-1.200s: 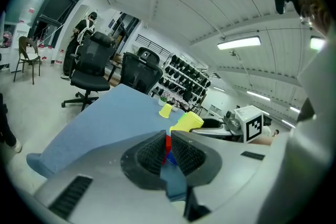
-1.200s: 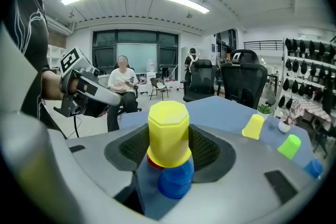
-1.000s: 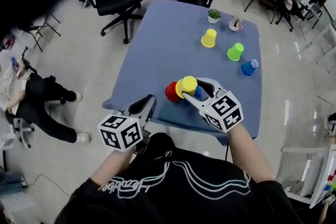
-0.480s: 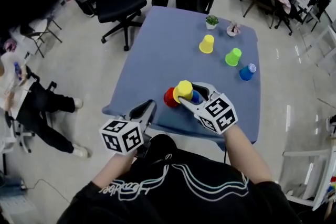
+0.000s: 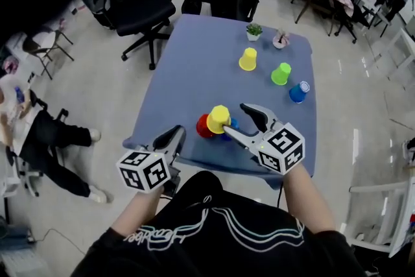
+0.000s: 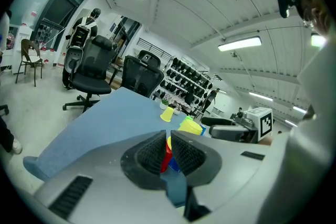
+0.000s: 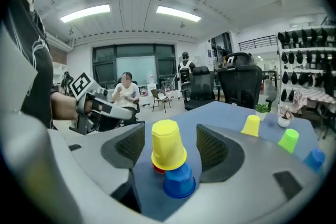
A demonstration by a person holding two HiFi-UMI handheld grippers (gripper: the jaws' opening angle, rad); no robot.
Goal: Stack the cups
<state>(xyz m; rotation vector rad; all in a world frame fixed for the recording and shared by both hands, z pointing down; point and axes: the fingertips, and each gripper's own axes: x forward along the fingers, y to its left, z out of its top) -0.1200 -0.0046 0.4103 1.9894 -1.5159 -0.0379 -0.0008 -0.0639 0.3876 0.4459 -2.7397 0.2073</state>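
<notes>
Yellow cup (image 5: 218, 119), set on red cup (image 5: 203, 127) and blue cup (image 7: 179, 181) at the table (image 5: 194, 61)'s near edge, stands untouched between right gripper (image 5: 240, 121)'s jaws, just opened wide. Left gripper (image 5: 170, 139): nearly closed, empty. Step: release. Next, probably: withdraw, fetch green cup (image 5: 281, 73) near right edge.

Cups piled up on a blue table

A yellow plastic cup (image 5: 218, 117) sits upside down on a red plastic cup (image 5: 202, 128) and a blue plastic cup (image 5: 233, 126) near the front of the blue table (image 5: 194, 68). The right gripper (image 5: 237, 121) has just been opening its jaws; they stand wide, with the pile at their tips. The left gripper (image 5: 172, 137) is at the table's near edge.
</notes>
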